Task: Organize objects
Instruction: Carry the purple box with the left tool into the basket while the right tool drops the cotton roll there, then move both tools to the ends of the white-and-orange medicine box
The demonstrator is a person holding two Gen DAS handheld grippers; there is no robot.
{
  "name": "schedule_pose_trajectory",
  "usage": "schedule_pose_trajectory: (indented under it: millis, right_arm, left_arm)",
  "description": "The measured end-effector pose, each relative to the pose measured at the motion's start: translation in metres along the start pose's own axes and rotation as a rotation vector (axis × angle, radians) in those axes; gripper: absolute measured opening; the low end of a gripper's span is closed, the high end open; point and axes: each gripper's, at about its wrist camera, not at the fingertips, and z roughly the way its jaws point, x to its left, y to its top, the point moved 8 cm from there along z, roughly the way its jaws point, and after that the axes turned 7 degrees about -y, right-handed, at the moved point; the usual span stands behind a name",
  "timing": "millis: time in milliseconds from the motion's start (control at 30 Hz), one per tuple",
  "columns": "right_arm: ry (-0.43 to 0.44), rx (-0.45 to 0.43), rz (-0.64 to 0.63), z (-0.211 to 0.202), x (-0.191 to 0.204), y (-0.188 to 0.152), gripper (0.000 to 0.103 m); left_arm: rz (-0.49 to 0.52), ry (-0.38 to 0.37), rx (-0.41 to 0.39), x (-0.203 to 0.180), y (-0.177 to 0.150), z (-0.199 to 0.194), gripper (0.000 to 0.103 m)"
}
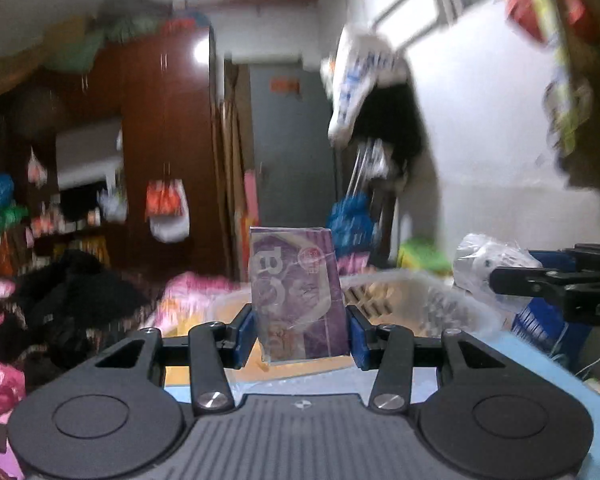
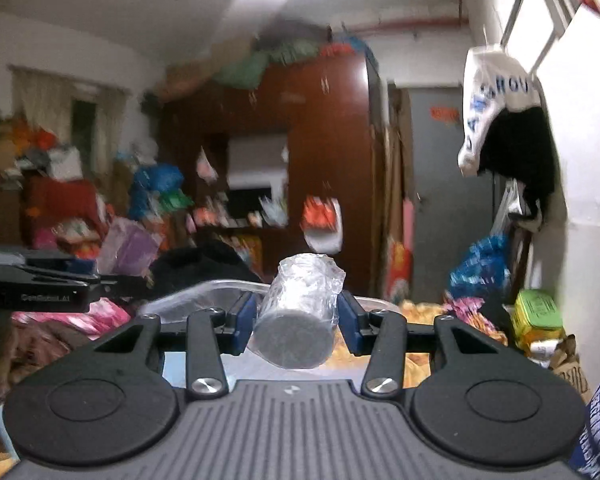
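Observation:
My left gripper (image 1: 301, 334) is shut on a purple plastic-wrapped box (image 1: 298, 292), held upright in the air. The box also shows in the right wrist view (image 2: 129, 249) at the left. My right gripper (image 2: 297, 322) is shut on a grey cylinder wrapped in clear plastic (image 2: 298, 312), its flat end toward the camera. The right gripper (image 1: 556, 284) also shows at the right edge of the left wrist view, with the wrapped cylinder (image 1: 488, 260) in it. A clear plastic bin (image 1: 416, 292) lies just beyond both grippers, and its rim shows in the right wrist view (image 2: 220, 286).
A cluttered room lies ahead: a brown wardrobe (image 2: 324, 160) with hanging bags, a grey door (image 2: 448, 184), piles of clothes (image 1: 68, 300) at the left, bags and a green tin (image 2: 538, 312) at the right by a white wall. A blue surface (image 1: 540, 372) lies below.

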Motion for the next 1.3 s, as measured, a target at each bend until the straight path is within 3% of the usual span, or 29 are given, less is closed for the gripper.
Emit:
schedule_pose_trajectory:
  millis: [167,367,400,467,500,533,567,633,733,800,933,1033,1200,1300]
  right_arm:
    - [-0.059,0.183,0.015,0.079,-0.008,-0.011,0.048]
    - [-0.066,0.274,0.026,0.103,-0.011,-0.028,0.048]
    - [-0.064,0.281,0.028,0.102,-0.01,-0.028,0.048]
    - [-0.056,0.296,0.031,0.097,-0.009,-0.029,0.052]
    - [-0.061,0.293,0.034,0.096,-0.009,-0.029,0.054]
    - [-0.068,0.281,0.036,0.095,-0.01,-0.026,0.064]
    - [-0.074,0.26,0.04,0.089,-0.011,-0.024,0.084]
    - [-0.084,0.216,0.051,0.078,-0.014,-0.02,0.098]
    - [-0.065,0.176,0.087,0.057,-0.014,-0.016,0.101]
    - [-0.027,0.147,0.117,0.032,-0.015,-0.02,0.103]
    - [0.037,0.086,0.117,-0.032,-0.012,-0.05,0.103]
    - [0.112,0.083,0.124,-0.077,-0.007,-0.094,0.103]
    - [0.183,0.128,0.158,-0.107,0.004,-0.149,0.103]
    - [0.176,0.084,0.111,-0.109,0.014,-0.157,0.103]
  left_arm:
    - [-0.079,-0.014,0.174,0.019,-0.007,0.07,0.05]
    - [-0.091,-0.022,0.236,0.022,-0.015,0.089,0.053]
    - [-0.086,-0.018,0.236,0.025,-0.016,0.089,0.057]
    - [-0.086,0.008,0.208,0.03,-0.016,0.089,0.09]
    - [-0.089,0.013,0.19,0.031,-0.016,0.087,0.093]
    - [-0.097,0.01,0.172,0.033,-0.017,0.082,0.094]
    - [-0.108,0.0,0.154,0.034,-0.017,0.078,0.094]
    - [-0.131,-0.01,0.115,0.035,-0.014,0.067,0.094]
    - [-0.136,-0.015,0.021,0.035,-0.018,0.029,0.094]
    - [-0.114,-0.059,-0.013,0.028,-0.033,-0.001,0.094]
    - [-0.041,-0.125,-0.035,0.011,-0.094,-0.058,0.094]
    - [-0.016,-0.173,-0.033,0.0,-0.142,-0.093,0.094]
    - [-0.002,-0.205,-0.039,-0.015,-0.19,-0.117,0.094]
    - [0.009,-0.247,-0.055,-0.031,-0.198,-0.113,0.094]
